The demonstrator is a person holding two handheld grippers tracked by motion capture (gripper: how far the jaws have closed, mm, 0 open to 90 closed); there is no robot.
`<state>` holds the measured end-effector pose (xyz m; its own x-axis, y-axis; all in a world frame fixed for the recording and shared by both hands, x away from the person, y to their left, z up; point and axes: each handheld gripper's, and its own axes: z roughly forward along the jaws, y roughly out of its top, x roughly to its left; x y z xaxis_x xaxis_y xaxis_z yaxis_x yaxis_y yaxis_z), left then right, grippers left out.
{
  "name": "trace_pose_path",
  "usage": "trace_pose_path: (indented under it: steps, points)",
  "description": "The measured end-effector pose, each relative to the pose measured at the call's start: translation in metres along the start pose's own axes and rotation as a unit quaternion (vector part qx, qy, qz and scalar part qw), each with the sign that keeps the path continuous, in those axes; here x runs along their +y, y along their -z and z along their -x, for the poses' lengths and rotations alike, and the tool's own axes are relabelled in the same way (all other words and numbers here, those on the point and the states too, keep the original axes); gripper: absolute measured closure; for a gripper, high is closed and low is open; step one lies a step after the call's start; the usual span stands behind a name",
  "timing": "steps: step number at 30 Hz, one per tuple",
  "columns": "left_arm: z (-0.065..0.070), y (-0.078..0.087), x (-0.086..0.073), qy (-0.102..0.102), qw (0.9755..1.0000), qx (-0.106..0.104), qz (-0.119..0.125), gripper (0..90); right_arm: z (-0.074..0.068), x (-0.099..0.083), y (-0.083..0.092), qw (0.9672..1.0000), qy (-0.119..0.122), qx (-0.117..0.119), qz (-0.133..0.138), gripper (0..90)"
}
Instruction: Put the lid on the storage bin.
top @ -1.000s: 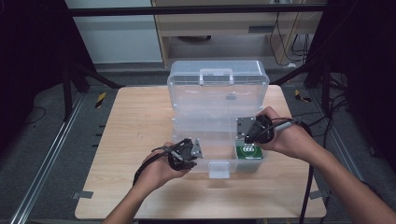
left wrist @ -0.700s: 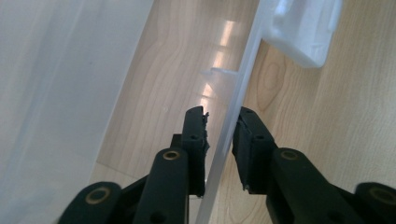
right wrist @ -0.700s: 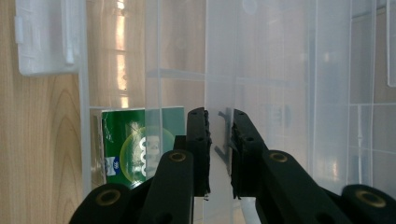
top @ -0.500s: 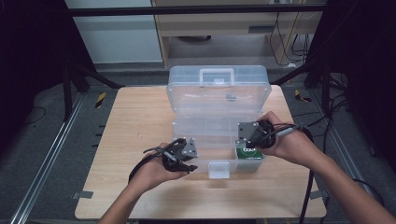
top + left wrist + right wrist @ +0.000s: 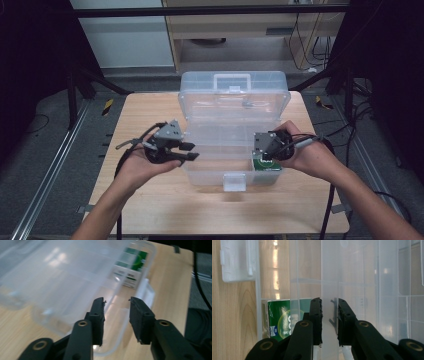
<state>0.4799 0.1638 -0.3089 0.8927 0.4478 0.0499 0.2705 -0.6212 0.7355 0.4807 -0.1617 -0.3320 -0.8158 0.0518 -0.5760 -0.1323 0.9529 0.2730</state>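
A clear plastic box [image 5: 232, 150] is sitting open in the middle of the wooden table [image 5: 150, 205], its lid [image 5: 234, 95] standing up at the far side with the handle on top and a white latch [image 5: 234, 181] hanging at the near front wall. The person's left hand [image 5: 142, 167] is reaching in from the lower left, palm turned up, cradling the left gripper [image 5: 187, 151] just outside the box's left wall with its tips pointing toward the box. In the left gripper view its jaws are standing apart with nothing between them, the rim of the box [image 5: 125, 315] lying just beyond the tips. The right hand [image 5: 307, 155] is coming in from the lower right, wrapped around the right gripper [image 5: 261, 152] at the box's right front corner, above a green packet [image 5: 265, 164] lying in that corner compartment. In the right gripper view the right gripper [image 5: 329, 322] is straddling an upright clear wall [image 5: 329, 277] of the box; a narrow gap shows between the jaws, and I cannot tell whether they are pressing the plastic. The green packet [image 5: 282, 320] is showing to the left of the jaws.
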Motion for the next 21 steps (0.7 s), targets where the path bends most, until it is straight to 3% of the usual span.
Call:
trace_pose_path:
  steps: [2,4,5,6,8,10,15,21]
  points:
    - [-0.013,0.003,0.001,0.029,0.9993,0.021,-0.005,72.9,0.0,-0.001,0.0,1.0,-0.002,-0.001,0.002,76.3]
    - [-0.02,0.005,0.002,0.04,0.9987,0.03,-0.007,80.8,0.0,0.0,-0.001,1.0,-0.003,-0.001,0.004,76.0]
    - [-0.03,0.006,0.004,0.051,0.9972,0.053,-0.014,84.9,0.0,0.001,-0.001,1.0,-0.004,-0.001,0.003,75.7]
    - [-0.035,0.006,0.005,0.056,0.9965,0.06,-0.013,86.2,0.0,0.001,-0.001,1.0,-0.004,-0.001,0.003,75.3]
    - [-0.04,0.006,0.006,0.066,0.9961,0.057,-0.009,86.9,-0.001,0.001,-0.001,1.0,-0.003,-0.003,0.002,74.8]
    - [-0.051,0.005,0.007,0.091,0.9943,0.055,-0.004,86.2,-0.002,0.0,-0.001,1.0,-0.002,-0.002,0.003,74.5]
    - [-0.06,0.004,0.01,0.127,0.9901,0.056,0.02,86.2,-0.003,0.0,-0.001,1.0,-0.002,-0.006,0.003,74.5]
    - [-0.066,0.002,0.016,0.132,0.9887,0.067,0.019,86.6,-0.004,0.0,-0.001,1.0,-0.001,-0.007,0.002,73.5]
